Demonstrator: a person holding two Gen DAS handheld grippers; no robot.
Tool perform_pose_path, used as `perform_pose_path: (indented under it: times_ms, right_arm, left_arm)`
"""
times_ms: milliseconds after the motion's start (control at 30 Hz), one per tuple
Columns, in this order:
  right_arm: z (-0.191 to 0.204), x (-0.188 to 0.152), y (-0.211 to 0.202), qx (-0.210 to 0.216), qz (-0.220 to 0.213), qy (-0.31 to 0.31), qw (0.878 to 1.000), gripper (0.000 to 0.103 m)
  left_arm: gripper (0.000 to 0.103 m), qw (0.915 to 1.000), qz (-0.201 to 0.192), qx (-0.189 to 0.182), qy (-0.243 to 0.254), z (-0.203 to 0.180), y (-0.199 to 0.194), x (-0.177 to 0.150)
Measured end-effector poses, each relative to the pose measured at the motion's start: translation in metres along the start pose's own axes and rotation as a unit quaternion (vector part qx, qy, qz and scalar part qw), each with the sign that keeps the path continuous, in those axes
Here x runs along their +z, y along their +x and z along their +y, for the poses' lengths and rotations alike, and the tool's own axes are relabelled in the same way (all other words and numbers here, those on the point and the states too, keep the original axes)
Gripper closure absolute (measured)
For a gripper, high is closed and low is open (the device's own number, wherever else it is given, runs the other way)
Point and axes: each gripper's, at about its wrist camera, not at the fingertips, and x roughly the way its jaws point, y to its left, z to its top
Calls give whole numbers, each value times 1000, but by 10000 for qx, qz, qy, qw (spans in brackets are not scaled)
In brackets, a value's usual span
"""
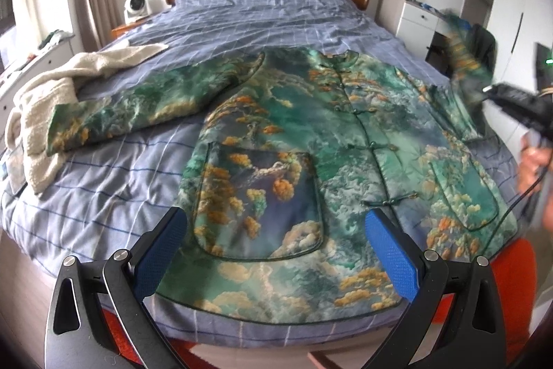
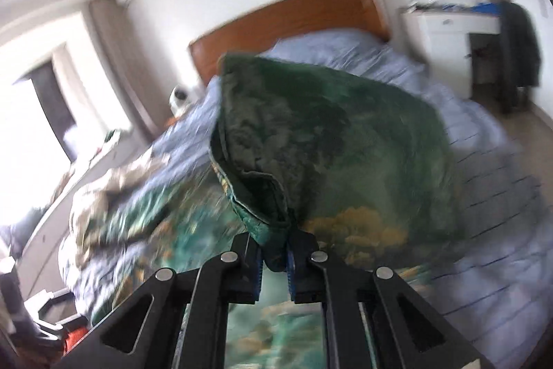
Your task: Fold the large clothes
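Green satin jacket [image 1: 311, 140] lies face up, buttoned, across the bed [image 1: 242, 19], one sleeve [image 1: 145, 106] flat beside a cream blanket [image 1: 52, 99]. The right gripper [image 2: 274, 260] pinches the other sleeve's cuff [image 2: 266, 213], raised off the bed; the left gripper [image 1: 276, 251] hovers spread above the hem. Folding has barely begun.
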Motion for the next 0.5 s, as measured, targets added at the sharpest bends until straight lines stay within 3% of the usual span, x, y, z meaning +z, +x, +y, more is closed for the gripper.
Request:
perform_pose_path:
  times_ms: [167,367,400,467,500]
  right_arm:
    - [34,-44,71,-112,763,-530,9956,93]
    - [47,-97,86,-252,1297,-711,9887,88]
    - [49,-102,84,-240,1341,-641,9886,84]
    - [43,-109,85,-18,1500,-376,9880,60]
    - [39,-111,83,177,1563,-226,9873,40]
  left_arm:
    - [1,9998,116,58,-140,13,4,-11]
    - [1,9996,248,-68,-116,9,18,-7]
    - [1,9995,250,-165,-96,6,20,-3]
    - [1,9987,279,-419,-95,-1,28,5]
    - [1,9974,338,-622,-121,-6,34,10]
